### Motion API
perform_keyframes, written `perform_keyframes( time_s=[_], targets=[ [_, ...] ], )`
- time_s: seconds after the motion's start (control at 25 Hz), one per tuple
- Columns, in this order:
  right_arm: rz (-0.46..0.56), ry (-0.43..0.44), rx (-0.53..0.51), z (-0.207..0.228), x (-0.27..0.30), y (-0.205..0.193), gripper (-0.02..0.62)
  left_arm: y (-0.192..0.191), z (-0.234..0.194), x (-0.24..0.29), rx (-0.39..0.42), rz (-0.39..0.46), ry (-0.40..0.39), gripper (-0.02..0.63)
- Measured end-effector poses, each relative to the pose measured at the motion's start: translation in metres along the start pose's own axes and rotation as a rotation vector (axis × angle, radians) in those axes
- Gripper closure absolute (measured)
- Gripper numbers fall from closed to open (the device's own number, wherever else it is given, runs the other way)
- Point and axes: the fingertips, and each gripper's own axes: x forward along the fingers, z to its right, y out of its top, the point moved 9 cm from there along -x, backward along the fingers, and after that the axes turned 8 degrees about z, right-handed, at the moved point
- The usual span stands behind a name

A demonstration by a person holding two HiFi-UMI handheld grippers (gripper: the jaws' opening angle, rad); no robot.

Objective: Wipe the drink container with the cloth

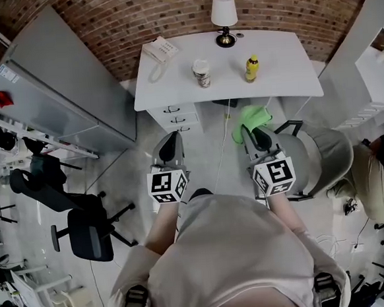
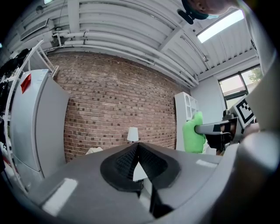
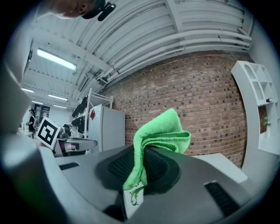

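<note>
The right gripper (image 1: 247, 132) clamped the limp green cloth (image 1: 251, 117). The left gripper (image 1: 170, 139), jaws together and empty, faced a likely light, tippy yellow bottle (image 1: 252, 68), probably best held mid-body.

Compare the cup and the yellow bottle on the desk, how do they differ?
The cup has a white top and a dark patterned body; the bottle is yellow. The cup looks wider, the bottle slimmer. Both stand upright, apart from each other, on the white desk.
</note>
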Motion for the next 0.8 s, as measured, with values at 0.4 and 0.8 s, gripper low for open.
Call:
perform_keyframes(
  time_s=[0.4,0.8],
  targets=[
    [-0.011,-0.01,-0.016,0.032,0.058,-0.016,0.552,-0.023,-0.024,0.061,-0.036,-0.01,-0.057,0.595],
    [-0.054,-0.071,-0.017,0.076,0.203,-0.045,0.552,-0.052,-0.118,0.213,-0.032,-0.051,-0.185,0.595]
  ],
)
